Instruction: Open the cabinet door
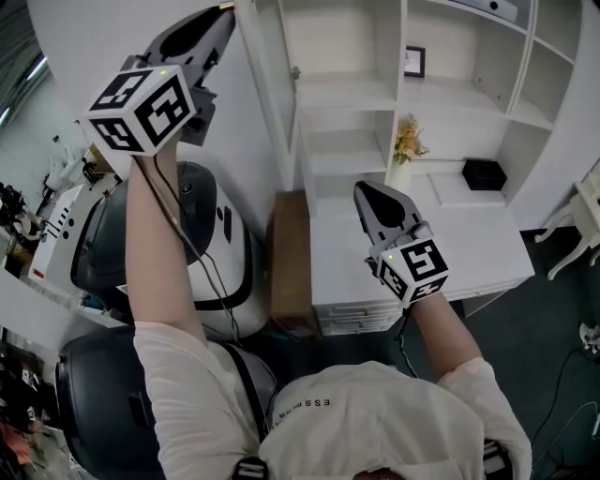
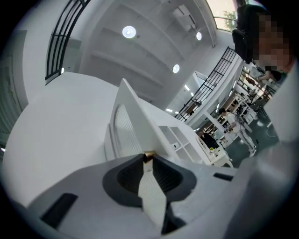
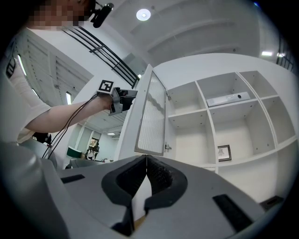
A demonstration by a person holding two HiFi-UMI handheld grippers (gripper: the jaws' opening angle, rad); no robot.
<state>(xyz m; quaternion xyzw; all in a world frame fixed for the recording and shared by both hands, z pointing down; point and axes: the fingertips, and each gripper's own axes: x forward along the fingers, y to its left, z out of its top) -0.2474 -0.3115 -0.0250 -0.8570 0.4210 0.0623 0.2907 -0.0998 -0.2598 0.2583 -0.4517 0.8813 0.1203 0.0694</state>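
Head view: the left gripper [image 1: 221, 13] is raised to the swung-out cabinet door [image 1: 264, 89]; left gripper view: its fingers [image 2: 128, 177] are pinched on the small brass knob [image 2: 148, 154], judged the best hold on a light, stiff door; right gripper view: the right gripper [image 3: 145, 159] is held closed, empty.

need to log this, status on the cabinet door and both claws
Left claw shut on small brass knob of white ribbed-panel cabinet door. Right claw shut, empty, apart from the door. Door swung well open; nothing seen in its way.
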